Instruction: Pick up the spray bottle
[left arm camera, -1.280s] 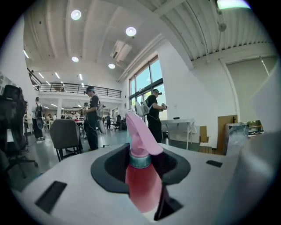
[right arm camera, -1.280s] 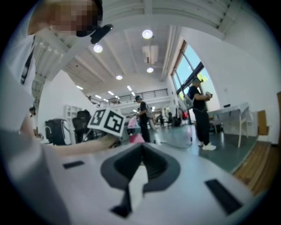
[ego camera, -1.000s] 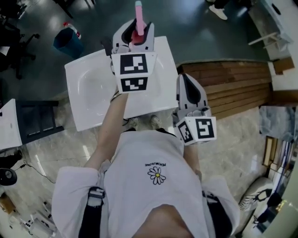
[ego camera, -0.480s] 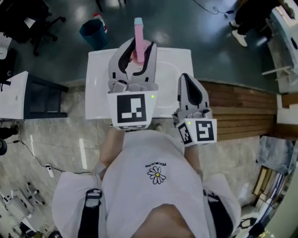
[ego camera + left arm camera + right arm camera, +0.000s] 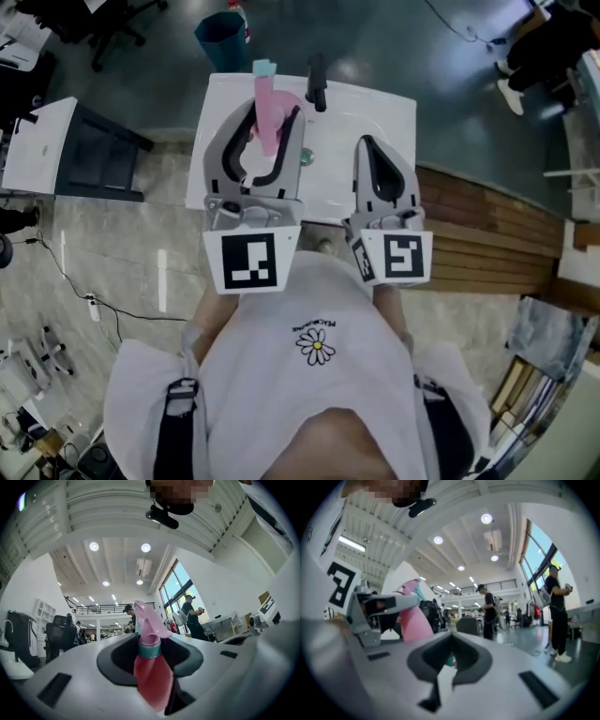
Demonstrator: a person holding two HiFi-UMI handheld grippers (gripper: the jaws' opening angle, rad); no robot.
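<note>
The spray bottle (image 5: 268, 101) is pink with a teal collar and nozzle. My left gripper (image 5: 273, 120) is shut on its body and holds it in the air over the white table (image 5: 380, 108). In the left gripper view the bottle (image 5: 151, 665) stands upright between the jaws, its trigger head above them. My right gripper (image 5: 367, 145) hangs beside it on the right, shut with nothing in it. The right gripper view shows its own jaws (image 5: 449, 662) closed, with the pink bottle (image 5: 414, 619) and the left gripper (image 5: 377, 607) off to the left.
A black object (image 5: 317, 82) lies at the table's far edge, and a small green item (image 5: 306, 159) sits on the table near the bottle. A blue bin (image 5: 223, 30) stands beyond the table. A dark shelf unit (image 5: 89, 150) is left, wooden boards (image 5: 487, 220) right. People stand in the distance.
My left gripper has drawn back toward the person and risen, still holding the bottle. The right gripper shifted along with it and stayed shut. The table now sits farther ahead in view.
</note>
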